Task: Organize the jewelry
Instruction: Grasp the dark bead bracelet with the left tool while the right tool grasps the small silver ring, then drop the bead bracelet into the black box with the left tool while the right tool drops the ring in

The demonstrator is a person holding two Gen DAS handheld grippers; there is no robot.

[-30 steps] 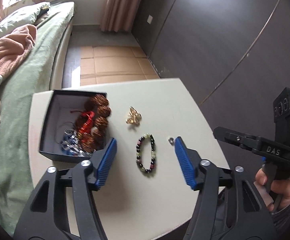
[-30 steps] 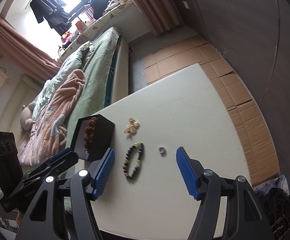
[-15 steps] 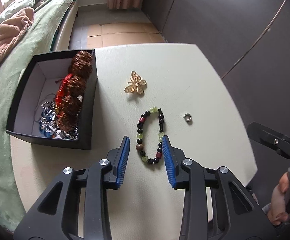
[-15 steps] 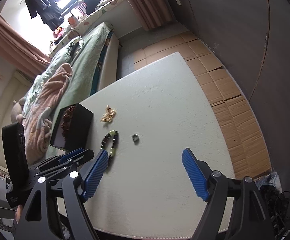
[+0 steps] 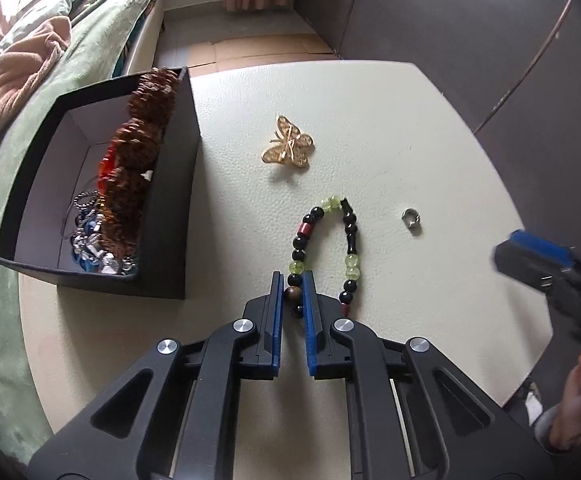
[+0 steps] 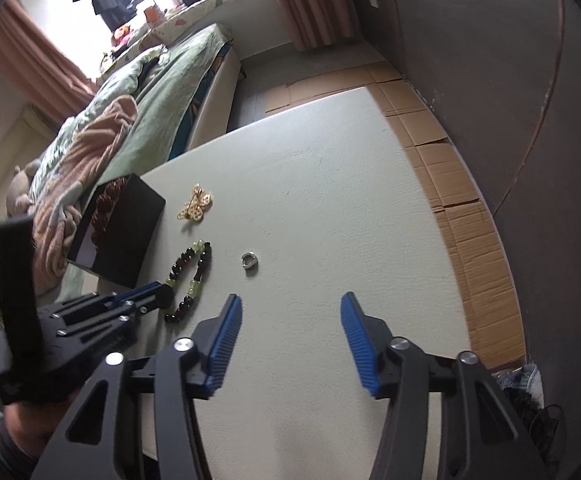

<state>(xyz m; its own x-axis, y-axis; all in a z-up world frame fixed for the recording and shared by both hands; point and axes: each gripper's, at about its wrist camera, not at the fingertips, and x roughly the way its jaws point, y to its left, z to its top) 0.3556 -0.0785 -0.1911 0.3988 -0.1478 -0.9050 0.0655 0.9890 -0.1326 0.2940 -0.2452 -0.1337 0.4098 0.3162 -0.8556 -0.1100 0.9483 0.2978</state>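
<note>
The beaded bracelet point(image 5: 322, 256) lay on the cream table point(image 5: 390, 128) as a narrow loop of black, green and red beads, and the left gripper point(image 5: 293, 294) was clenched on its near left strand, a brown bead pinched between the blue pads. At about one o'clock from the bracelet sat a small silver ring point(image 5: 411, 222); at eleven o'clock, a gold butterfly brooch point(image 5: 288, 147), both apart from it.

The black box point(image 5: 170, 184) stood at nine to ten o'clock, near the table's left edge. It held large brown knobbly beads point(image 5: 138, 152) along its right wall, something red beside them, and a tangle of silver and blue pieces point(image 5: 90, 240) in the near corner.

A green-covered bed point(image 5: 50, 112) with a pink blanket ran along the table's left side; cardboard covered the floor beyond, against a dark wall.

The right wrist view alone showed the right gripper point(image 6: 290, 330) released — jaws wide apart, hovering over bare table at about five o'clock from the ring — and a bright window with curtains. There the box's contents were mostly hidden by its wall; the left wrist view looked straight in, and caught the right gripper only as a blur at three o'clock.
</note>
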